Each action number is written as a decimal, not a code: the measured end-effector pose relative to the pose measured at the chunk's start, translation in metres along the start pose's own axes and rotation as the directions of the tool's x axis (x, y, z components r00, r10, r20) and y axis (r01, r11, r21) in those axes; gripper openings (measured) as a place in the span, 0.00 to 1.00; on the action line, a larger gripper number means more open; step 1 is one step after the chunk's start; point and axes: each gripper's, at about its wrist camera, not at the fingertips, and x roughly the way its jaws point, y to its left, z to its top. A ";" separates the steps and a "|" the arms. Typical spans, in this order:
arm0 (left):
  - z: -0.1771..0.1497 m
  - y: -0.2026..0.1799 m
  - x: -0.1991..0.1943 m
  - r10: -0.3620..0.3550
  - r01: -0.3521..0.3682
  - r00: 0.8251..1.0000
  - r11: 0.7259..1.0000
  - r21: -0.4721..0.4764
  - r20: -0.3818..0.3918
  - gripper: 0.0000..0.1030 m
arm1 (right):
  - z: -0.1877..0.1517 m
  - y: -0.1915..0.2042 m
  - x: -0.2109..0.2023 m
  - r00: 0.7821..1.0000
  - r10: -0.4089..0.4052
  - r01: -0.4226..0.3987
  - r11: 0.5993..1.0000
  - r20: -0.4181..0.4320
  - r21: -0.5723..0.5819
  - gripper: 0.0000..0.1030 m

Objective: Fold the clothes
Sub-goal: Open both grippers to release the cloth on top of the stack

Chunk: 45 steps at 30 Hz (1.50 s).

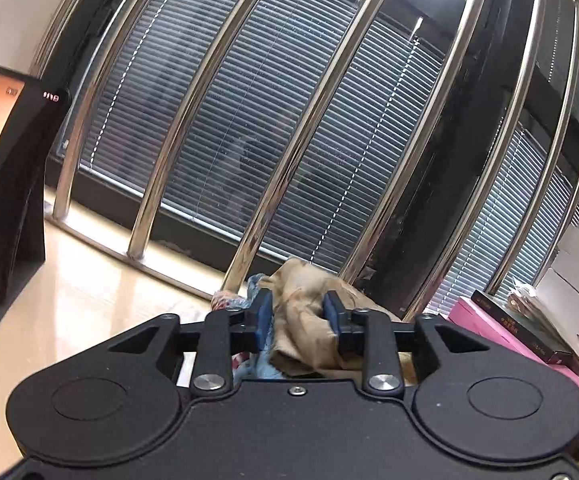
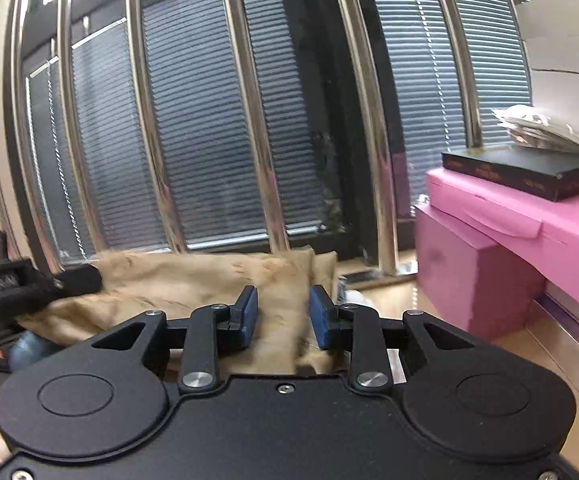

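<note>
A tan garment (image 1: 309,312) is bunched between the blue pads (image 1: 263,314) of my left gripper (image 1: 297,316), and the pads press on it from both sides. Under it lies a blue and red patterned cloth (image 1: 229,302). In the right wrist view the same tan garment (image 2: 193,280) stretches to the left with a fairly level top edge. A fold of it fills the gap of my right gripper (image 2: 283,316), which is shut on it. The black body of the other gripper (image 2: 29,284) shows at the left end of the garment.
Polished steel bars (image 1: 249,160) stand close ahead in front of a window with slatted blinds. Pink boxes (image 2: 509,240) with a dark flat box (image 2: 529,172) on top and white cartons (image 2: 561,20) sit at the right. A black stand (image 1: 13,184) is at the left on the pale wooden surface (image 1: 89,288).
</note>
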 end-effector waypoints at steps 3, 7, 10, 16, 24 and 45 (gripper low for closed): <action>0.000 0.004 -0.002 0.039 -0.038 0.999 0.999 -0.013 0.022 0.64 | 0.000 0.001 0.000 1.000 -0.016 0.016 1.000 -0.002 0.006 0.30; -0.004 0.015 0.001 0.046 -0.043 0.998 0.996 -0.076 0.034 0.67 | 0.001 -0.001 -0.009 0.996 -0.068 0.066 0.997 0.051 0.040 0.43; -0.003 0.018 -0.002 0.032 -0.028 0.999 0.995 -0.099 0.040 0.67 | 0.005 0.003 -0.020 0.991 -0.001 -0.004 0.999 0.135 0.039 0.44; -0.005 0.016 -0.003 0.031 -0.026 0.998 0.995 -0.100 0.057 0.66 | 0.008 0.033 -0.025 0.972 0.202 -0.195 0.978 0.119 -0.070 0.43; -0.009 0.013 -0.004 0.035 -0.030 0.997 0.996 -0.087 0.065 0.69 | -0.001 0.032 -0.026 0.990 0.128 -0.125 0.990 0.055 -0.059 0.43; -0.022 0.018 -0.075 0.138 -0.136 0.955 0.990 -0.024 0.264 1.00 | -0.033 0.034 -0.067 0.975 -0.052 0.073 0.993 0.218 -0.091 1.00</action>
